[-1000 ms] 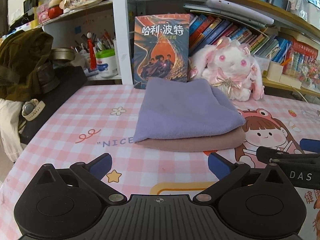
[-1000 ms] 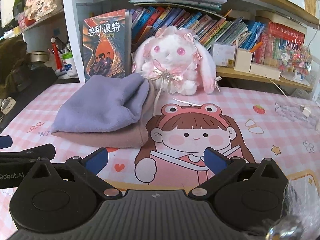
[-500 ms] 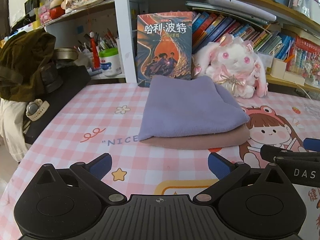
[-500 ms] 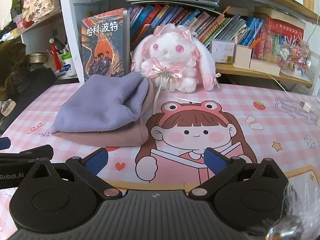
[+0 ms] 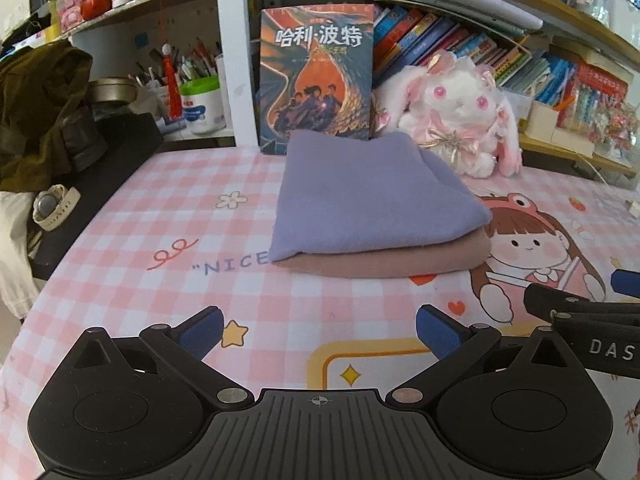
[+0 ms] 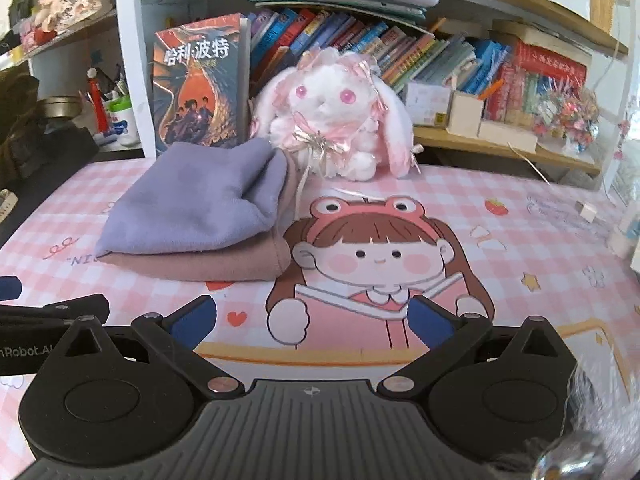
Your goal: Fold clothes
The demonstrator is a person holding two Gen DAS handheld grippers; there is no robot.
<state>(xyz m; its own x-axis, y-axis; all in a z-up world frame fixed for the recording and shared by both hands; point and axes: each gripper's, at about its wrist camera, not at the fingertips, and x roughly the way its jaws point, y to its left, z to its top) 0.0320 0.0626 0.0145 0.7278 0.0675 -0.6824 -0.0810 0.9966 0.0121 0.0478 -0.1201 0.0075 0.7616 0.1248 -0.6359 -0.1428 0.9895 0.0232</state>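
Observation:
A folded lilac cloth (image 5: 372,196) lies on top of a folded dusty-pink cloth (image 5: 384,264) on the pink checked table mat (image 5: 160,280). The stack also shows in the right wrist view, lilac (image 6: 200,208) over pink (image 6: 208,264). My left gripper (image 5: 319,330) is open and empty, well short of the stack. My right gripper (image 6: 312,320) is open and empty, to the right of the stack over the cartoon girl print (image 6: 372,256). Each gripper's side shows at the other view's edge.
A white and pink plush rabbit (image 5: 452,120) and an upright book (image 5: 316,76) stand just behind the stack. Shelves of books (image 6: 400,52) line the back. A dark bag, a watch (image 5: 52,208) and a pen cup (image 5: 200,104) sit at the left.
Both grippers have drawn back a little from the folded stack and stay open. The cloths have not moved.

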